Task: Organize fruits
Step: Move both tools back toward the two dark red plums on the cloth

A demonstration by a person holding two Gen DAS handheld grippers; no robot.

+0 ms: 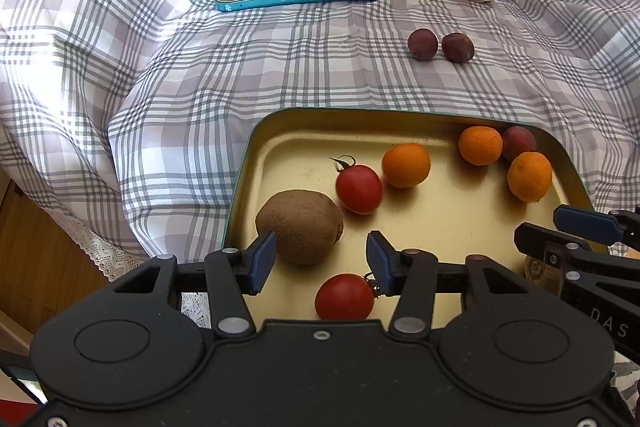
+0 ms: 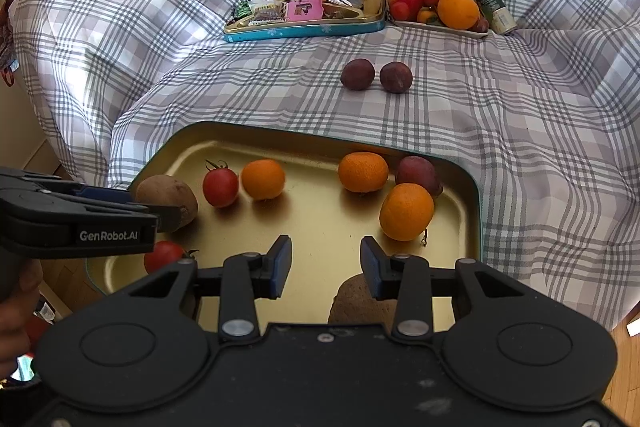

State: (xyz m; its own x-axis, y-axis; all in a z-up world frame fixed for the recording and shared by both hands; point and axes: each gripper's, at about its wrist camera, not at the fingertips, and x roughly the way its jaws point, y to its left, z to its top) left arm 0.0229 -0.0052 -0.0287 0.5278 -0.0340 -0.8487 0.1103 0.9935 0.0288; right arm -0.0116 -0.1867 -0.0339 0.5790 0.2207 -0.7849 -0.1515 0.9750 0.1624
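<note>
My left tongs (image 1: pixel 320 251) stand wide open over the near left corner of the gold tray (image 1: pixel 440 119) and grip nothing. The kiwi (image 1: pixel 300 225) lies just past their tips, against the left finger. One tomato (image 1: pixel 344 297) sits under the tongs at the tray's near edge, and another tomato (image 1: pixel 359 189) lies beyond the kiwi, beside a tangerine (image 1: pixel 405 165).

My right tongs (image 2: pixel 326 259) hang over the tray's near edge. Their jaws are parted more narrowly and nothing is between the pads. A second brown fruit (image 2: pixel 352 301) lies below, partly hidden by the right finger.

Two more tangerines (image 2: pixel 363 171) and a plum (image 2: pixel 416 169) cluster in the tray's far right corner.

Two dark plums (image 2: pixel 357 74) lie side by side on the bed cover (image 2: pixel 520 147), mid-bed. At the bed's far edge are a snack tin (image 2: pixel 304 29) and a fruit plate (image 2: pixel 440 27).
</note>
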